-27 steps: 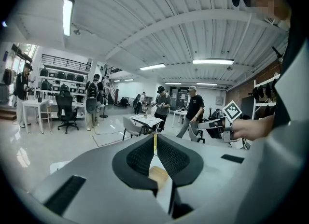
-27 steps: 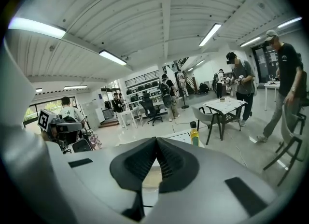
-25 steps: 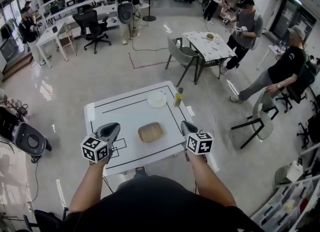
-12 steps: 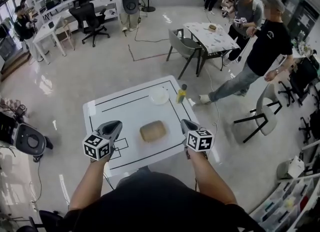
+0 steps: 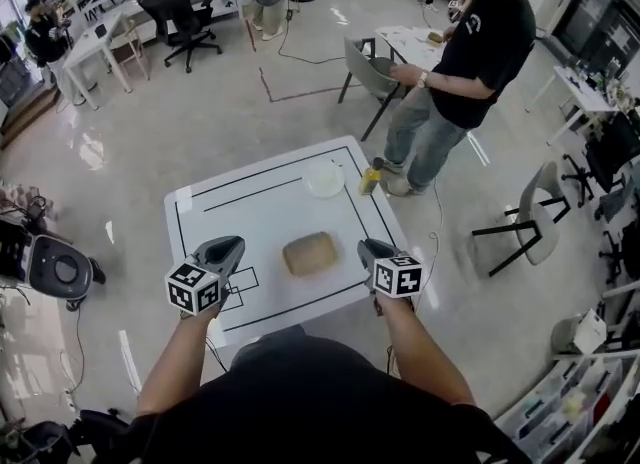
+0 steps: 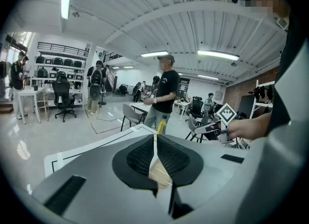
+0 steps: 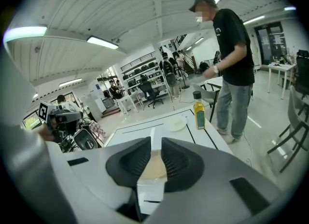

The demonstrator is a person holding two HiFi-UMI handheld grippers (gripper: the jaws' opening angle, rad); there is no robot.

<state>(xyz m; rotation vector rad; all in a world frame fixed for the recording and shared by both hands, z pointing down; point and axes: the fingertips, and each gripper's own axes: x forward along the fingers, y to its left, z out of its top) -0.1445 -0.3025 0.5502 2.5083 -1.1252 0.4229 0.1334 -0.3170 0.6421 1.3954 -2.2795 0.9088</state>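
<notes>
right tongs (image 5: 369,249) parted since earlier | left tongs (image 5: 227,246) closed, empty | loaf (image 5: 311,253) tan, rounded-rectangular, between them

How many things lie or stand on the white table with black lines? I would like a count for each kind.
tan rectangular block: 1
round white plate: 1
yellow bottle with dark cap: 1
Total on the white table: 3

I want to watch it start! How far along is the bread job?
Nothing looks done: the bread slice lies untouched, the plate bare, the bottle capped. The left gripper and right gripper hover either side of it, holding nothing. All handling is left.
</notes>
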